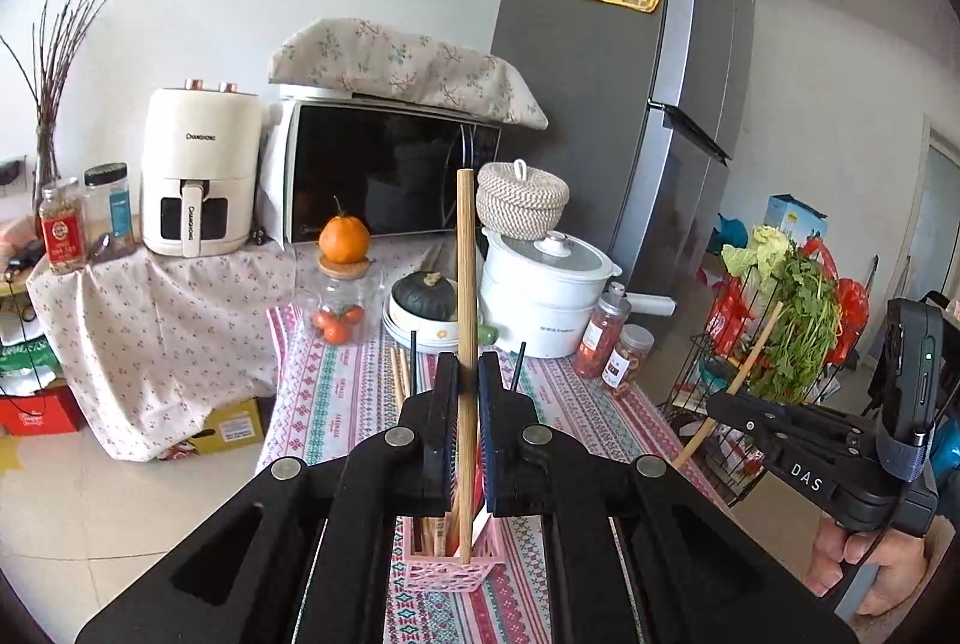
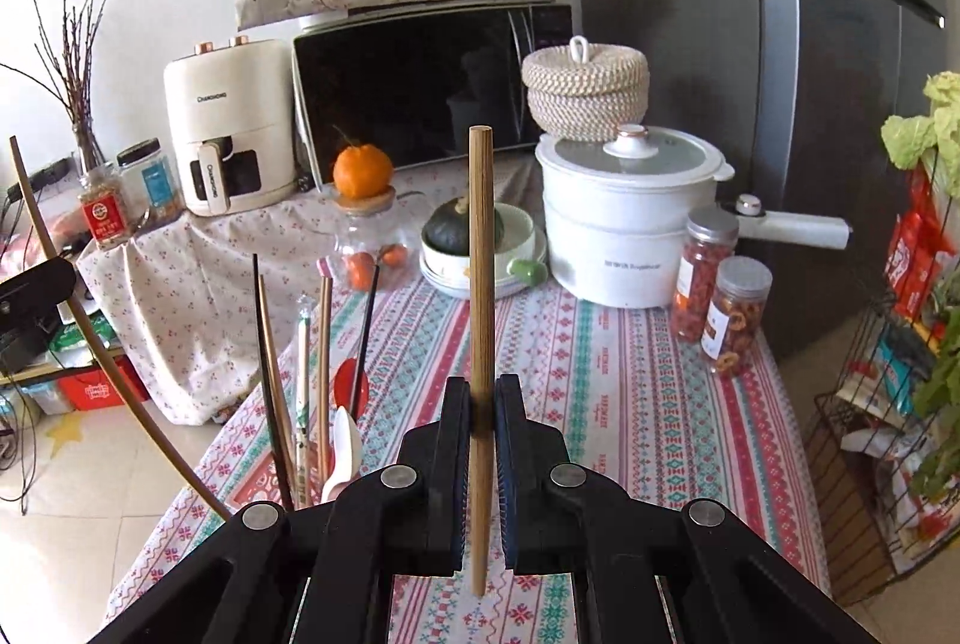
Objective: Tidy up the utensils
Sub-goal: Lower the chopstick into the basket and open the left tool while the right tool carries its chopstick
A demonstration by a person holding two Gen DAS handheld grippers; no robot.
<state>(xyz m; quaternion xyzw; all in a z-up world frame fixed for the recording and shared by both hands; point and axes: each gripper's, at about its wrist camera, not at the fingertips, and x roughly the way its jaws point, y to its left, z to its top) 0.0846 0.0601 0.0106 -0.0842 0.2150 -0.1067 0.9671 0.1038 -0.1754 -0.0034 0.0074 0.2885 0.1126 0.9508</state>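
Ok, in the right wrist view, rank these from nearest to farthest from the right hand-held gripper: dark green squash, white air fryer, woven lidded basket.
1. Dark green squash, in a bowl just ahead, mid-table.
2. Woven lidded basket, farther back, right of centre.
3. White air fryer, back left, on the other table; close to the basket's range, so that order is uncertain.

Soft daylight is filling both views evenly; fisheye curvature is bending the edges, dark vignetting is rounding the corners, and the microwave door (image 2: pixel 420 74) is reflecting the room faintly.
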